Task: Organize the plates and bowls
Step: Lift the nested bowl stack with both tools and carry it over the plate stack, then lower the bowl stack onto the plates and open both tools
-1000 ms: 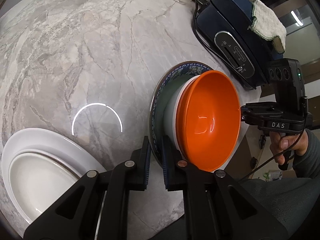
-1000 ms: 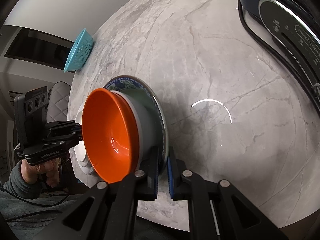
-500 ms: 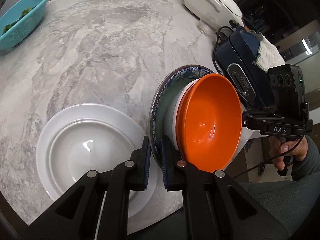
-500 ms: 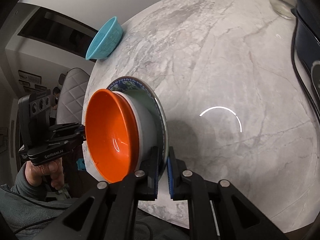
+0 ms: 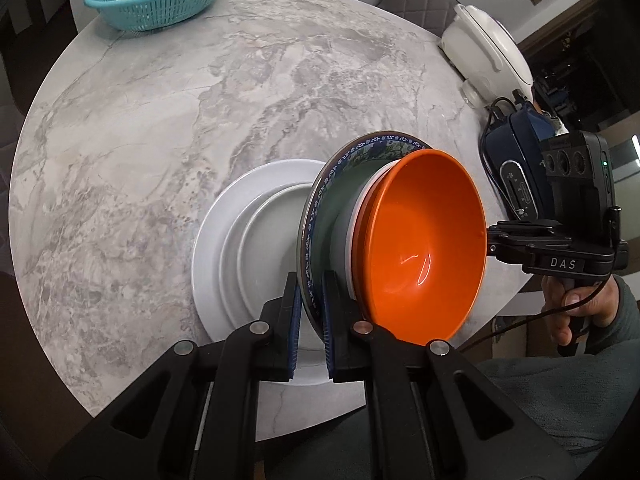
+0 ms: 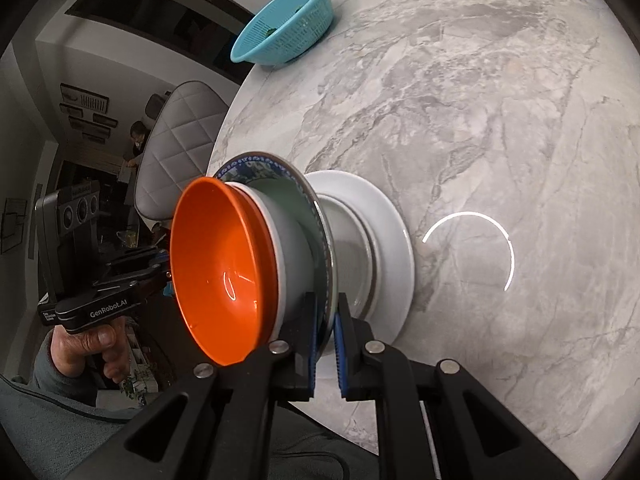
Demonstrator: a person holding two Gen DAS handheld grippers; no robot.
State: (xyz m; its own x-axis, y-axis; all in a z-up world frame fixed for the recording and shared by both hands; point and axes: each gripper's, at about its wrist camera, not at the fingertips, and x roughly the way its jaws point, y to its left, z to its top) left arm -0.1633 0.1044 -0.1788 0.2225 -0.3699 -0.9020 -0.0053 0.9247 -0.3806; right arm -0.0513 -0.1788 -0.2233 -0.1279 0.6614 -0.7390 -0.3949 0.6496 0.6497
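Patterned plate (image 5: pixel 320 204) clamped between both hand-held grippers.

The left gripper (image 5: pixel 310 322) fills the lower centre of its own view, fingers nearly closed on a thin rim. The right gripper (image 6: pixel 326 344) sits likewise at lower centre, jaws pinched narrow. A bare hand (image 5: pixel 570 304) grips a handle at right; the other hand (image 6: pixel 90 344) appears at lower left.
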